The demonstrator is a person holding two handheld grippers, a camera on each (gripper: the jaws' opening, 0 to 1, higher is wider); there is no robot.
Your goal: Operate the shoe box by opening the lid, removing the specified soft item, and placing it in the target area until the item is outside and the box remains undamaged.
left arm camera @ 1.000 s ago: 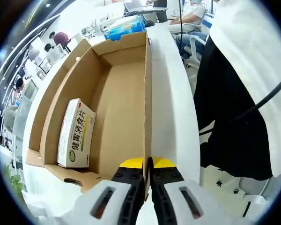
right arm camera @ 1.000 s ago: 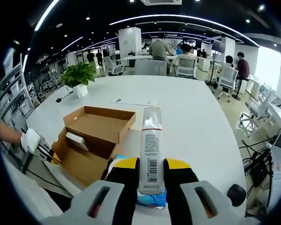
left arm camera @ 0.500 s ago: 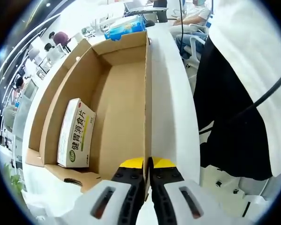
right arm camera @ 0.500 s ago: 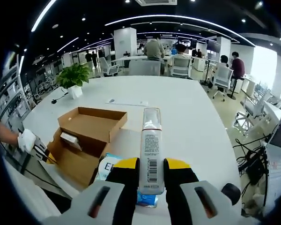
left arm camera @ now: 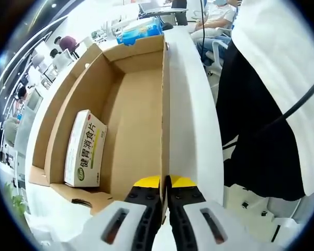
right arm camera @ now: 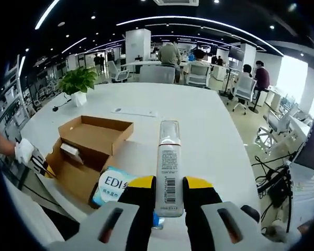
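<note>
The brown cardboard shoe box lies open, a white-and-green carton resting against its inner wall. My left gripper is shut on the thin side wall of the box. My right gripper is shut on a white tube with a barcode and clear cap, held above the white table. Lower left in the right gripper view stands the shoe box, carton inside, with the left gripper at its near corner. A blue-and-white soft pack lies beside the box.
A person in black and white stands close on the right. A blue pack lies past the box's far end. A potted plant and a paper sheet sit on the table. Seated people and chairs are beyond.
The right gripper view has shifted with the tube, so the box sits further left and more of the blue-and-white pack shows. The left gripper has stayed on the box wall.
</note>
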